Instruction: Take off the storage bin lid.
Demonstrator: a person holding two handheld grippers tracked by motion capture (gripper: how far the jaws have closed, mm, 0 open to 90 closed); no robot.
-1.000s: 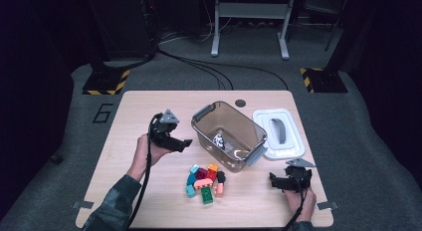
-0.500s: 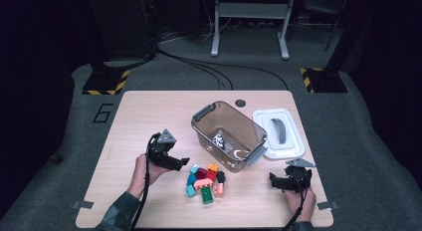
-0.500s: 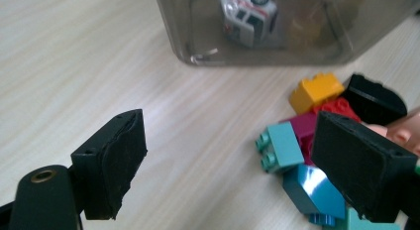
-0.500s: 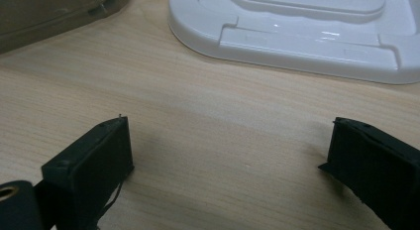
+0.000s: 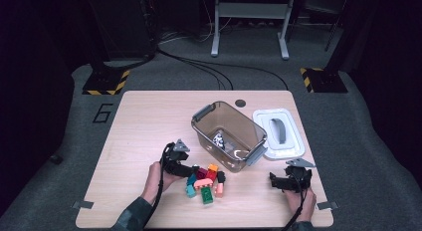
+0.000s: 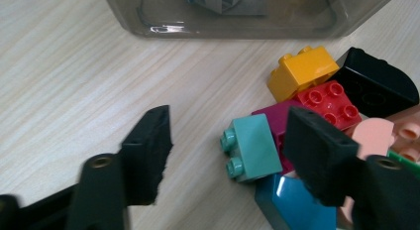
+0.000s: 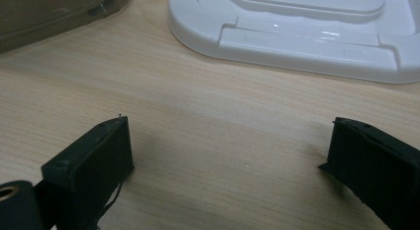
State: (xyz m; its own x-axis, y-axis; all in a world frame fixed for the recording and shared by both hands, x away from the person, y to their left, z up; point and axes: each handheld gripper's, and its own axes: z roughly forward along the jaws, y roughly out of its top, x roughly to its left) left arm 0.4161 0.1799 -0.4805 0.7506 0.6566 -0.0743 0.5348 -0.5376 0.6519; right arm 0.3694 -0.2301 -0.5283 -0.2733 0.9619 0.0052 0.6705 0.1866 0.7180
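A pile of toy bricks (image 5: pixel 206 183) lies on the wooden table in front of a clear bin (image 5: pixel 229 136). My left gripper (image 5: pixel 191 170) is low at the pile's left edge. In the left gripper view a teal brick (image 6: pixel 250 148) lies between the jaws of the left gripper (image 6: pixel 228 136). The jaws have just been closing; the left one still stands apart from the brick, the right one is over a maroon brick (image 6: pixel 280 121). Yellow (image 6: pixel 302 71), red (image 6: pixel 329 98) and black (image 6: pixel 376 84) bricks lie beyond. My right gripper (image 5: pixel 275 180) rests open near the front right, with bare table between the jaws of the right gripper (image 7: pixel 230 141).
The bin holds a small black-and-white item (image 5: pixel 219 140). Its white lid (image 5: pixel 278 134) lies flat to the bin's right, just ahead of the right gripper (image 7: pixel 307 31). The bin wall (image 6: pixel 237 17) stands close behind the bricks. A dark round mark (image 5: pixel 241 102) sits at the table's far edge.
My left hand has come down and toward the near side, onto the left edge of the brick pile, and its jaws have narrowed. The right hand has kept still.
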